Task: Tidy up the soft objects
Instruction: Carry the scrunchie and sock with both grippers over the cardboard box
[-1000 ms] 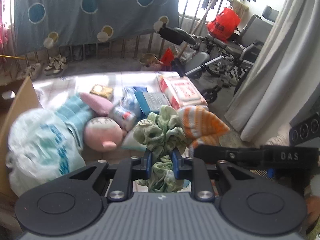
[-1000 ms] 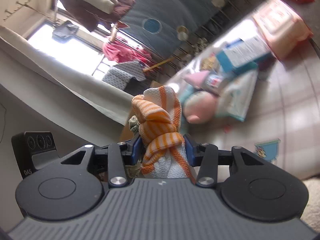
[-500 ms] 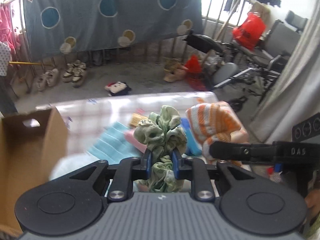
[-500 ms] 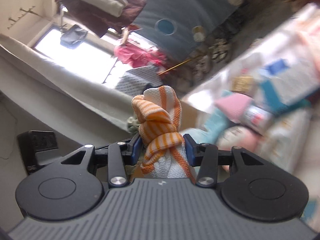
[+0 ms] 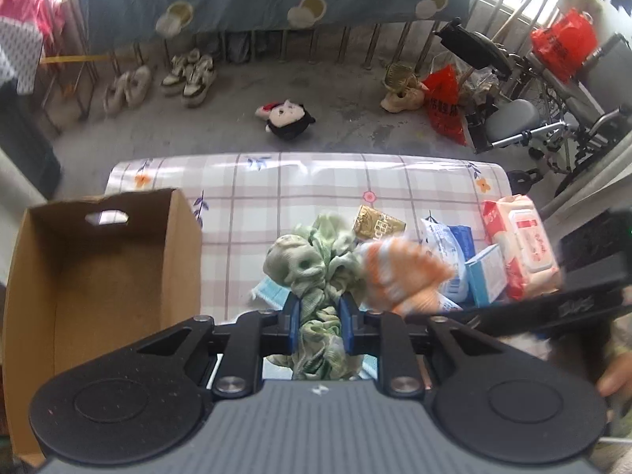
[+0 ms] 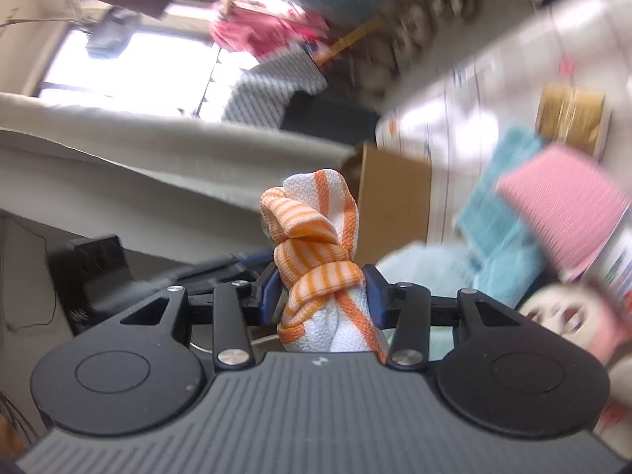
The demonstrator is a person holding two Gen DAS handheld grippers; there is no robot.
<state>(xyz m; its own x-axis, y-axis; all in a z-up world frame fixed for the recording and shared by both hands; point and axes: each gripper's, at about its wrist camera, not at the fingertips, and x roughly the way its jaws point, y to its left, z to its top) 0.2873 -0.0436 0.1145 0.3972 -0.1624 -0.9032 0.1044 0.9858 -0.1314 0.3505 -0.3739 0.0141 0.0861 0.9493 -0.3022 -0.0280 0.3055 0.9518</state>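
Both grippers rose above the cardboard box [image 5: 106,276]; we kept left gripper [image 5: 319,318] clamped on crinkly green cloth [image 5: 312,264], right gripper [image 6: 322,296] on knotted orange-striped cloth [image 6: 316,245].

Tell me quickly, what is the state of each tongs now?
Left tongs: shut on the green cloth.
Right tongs: shut on the orange striped cloth.

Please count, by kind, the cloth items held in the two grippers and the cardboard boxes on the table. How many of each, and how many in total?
Green cloth bundles: 1, the green cloth bundle in the left gripper.
Orange-striped cloths: 1, the knotted orange-striped cloth in the right gripper.
Cardboard boxes: 1, the open cardboard box at the table's left.
Total: 3.
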